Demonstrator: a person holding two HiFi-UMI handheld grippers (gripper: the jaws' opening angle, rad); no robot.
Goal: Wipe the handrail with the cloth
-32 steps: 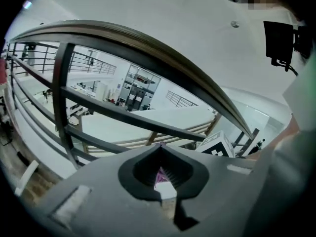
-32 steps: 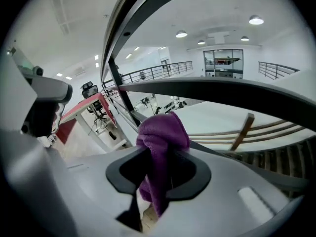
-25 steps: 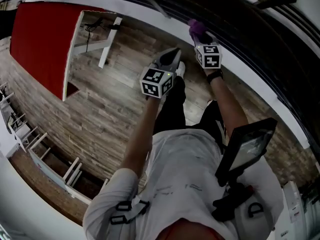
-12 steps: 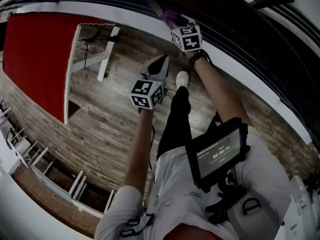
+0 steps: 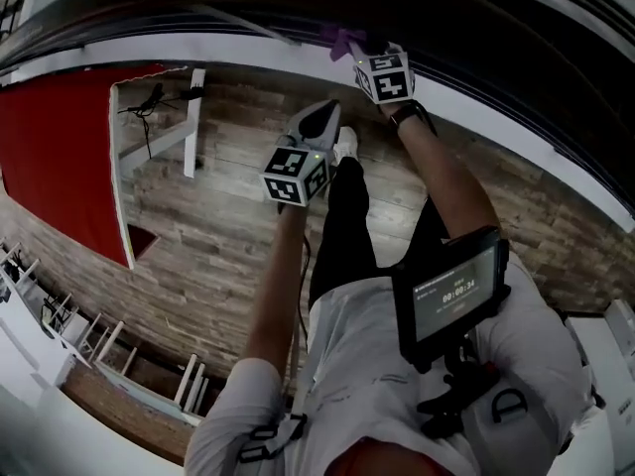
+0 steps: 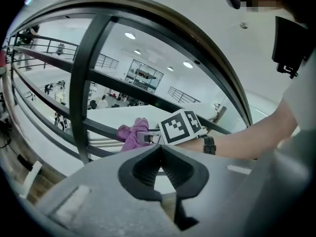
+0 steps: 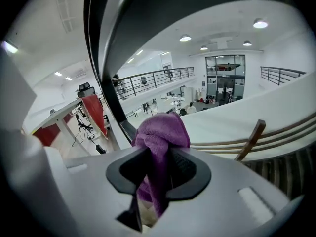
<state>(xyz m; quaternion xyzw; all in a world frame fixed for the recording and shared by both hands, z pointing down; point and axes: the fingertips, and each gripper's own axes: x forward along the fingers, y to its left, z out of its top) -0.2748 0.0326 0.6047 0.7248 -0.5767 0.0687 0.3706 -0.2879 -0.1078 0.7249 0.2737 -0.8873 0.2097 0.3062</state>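
Right gripper [image 7: 157, 168] pinches the purple cloth [image 7: 160, 132] and holds it at the dark handrail [image 7: 96, 43]. Left gripper [image 6: 159, 172] has its jaws pressed together, empty, short of the rail.

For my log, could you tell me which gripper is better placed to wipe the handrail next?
The right gripper: it grips the purple cloth beside the handrail; the left gripper is shut, empty.

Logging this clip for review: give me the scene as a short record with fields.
handrail: dark, curved
cloth: purple, bunched
right hand-held gripper: shut on the cloth, up at the handrail
left hand-held gripper: shut, empty, short of the handrail
floor: wood planks
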